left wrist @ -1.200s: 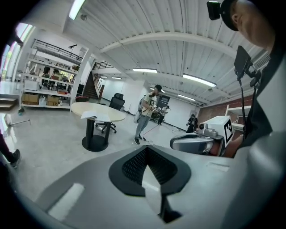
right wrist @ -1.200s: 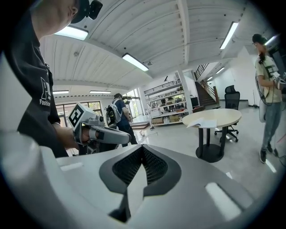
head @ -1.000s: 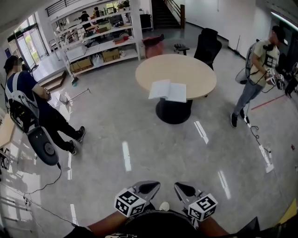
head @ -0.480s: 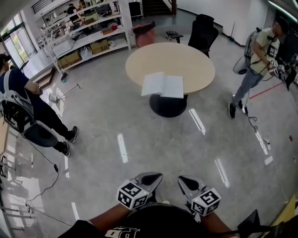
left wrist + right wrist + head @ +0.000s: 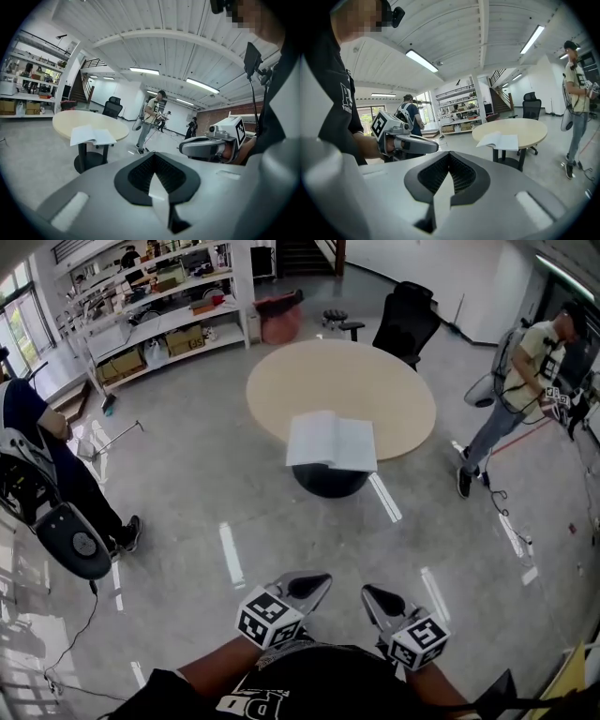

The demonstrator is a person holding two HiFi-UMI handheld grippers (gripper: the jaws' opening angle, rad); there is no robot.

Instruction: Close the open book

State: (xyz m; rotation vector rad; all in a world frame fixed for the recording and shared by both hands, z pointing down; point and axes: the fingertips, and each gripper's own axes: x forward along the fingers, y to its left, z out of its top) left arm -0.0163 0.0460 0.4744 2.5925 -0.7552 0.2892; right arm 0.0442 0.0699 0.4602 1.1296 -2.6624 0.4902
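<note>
an open book point(image 5: 331, 442) lies flat at the near edge of a round table point(image 5: 347, 381), well apart from both grippers. the left gripper point(image 5: 317, 581) and right gripper point(image 5: 369, 592) sit side by side at the near end, each with its fingers closed together on nothing. at the far left, shelves point(image 5: 159, 306) hold cardboard boxes point(image 5: 187, 337). a reddish bin point(image 5: 281, 320) stands beside them, its contents too small to tell.

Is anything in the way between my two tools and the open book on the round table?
Nothing visible does. Only bare floor lies between the left tool, the right tool and the table. The open book lies at the table's near edge with nothing on it.
</note>
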